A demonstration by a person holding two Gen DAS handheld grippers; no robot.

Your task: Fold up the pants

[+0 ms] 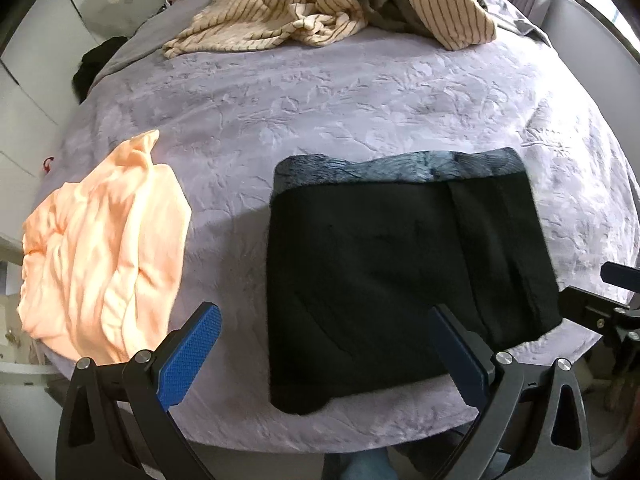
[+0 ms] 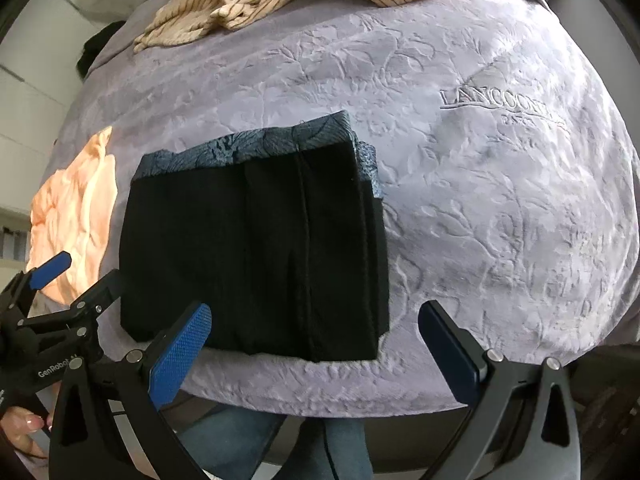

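- The black pants [image 1: 404, 272] lie folded into a compact, roughly square packet near the front edge of the bed [image 1: 320, 112], on its lavender embossed cover, with a blue patterned band along the packet's far edge.
- The left gripper [image 1: 324, 344] hangs above the near edge of the bed with its jaws spread wide and nothing between them; only its right finger overlaps the packet's near edge in the left wrist view, so the packet lies ahead and to its right.
- The right gripper [image 2: 316, 340] also has its jaws spread wide and empty; the packet sits ahead and slightly to its left, its near edge just beyond the pads.
- Both grippers point steeply down at the bed, side by side, with the packet between and in front of them; neither pad presses on the cloth.
- Judging from the neat, layered shape, the folding looks finished or nearly so; a visible seam runs front to back, so any further fold would go across that line.
- If one more move is needed, the right gripper seems slightly better centred on the packet.
- A crumpled peach garment [image 1: 104, 252] lies to the left, apart from the pants, and striped cream clothes [image 1: 280, 12] are heaped at the far end of the bed.
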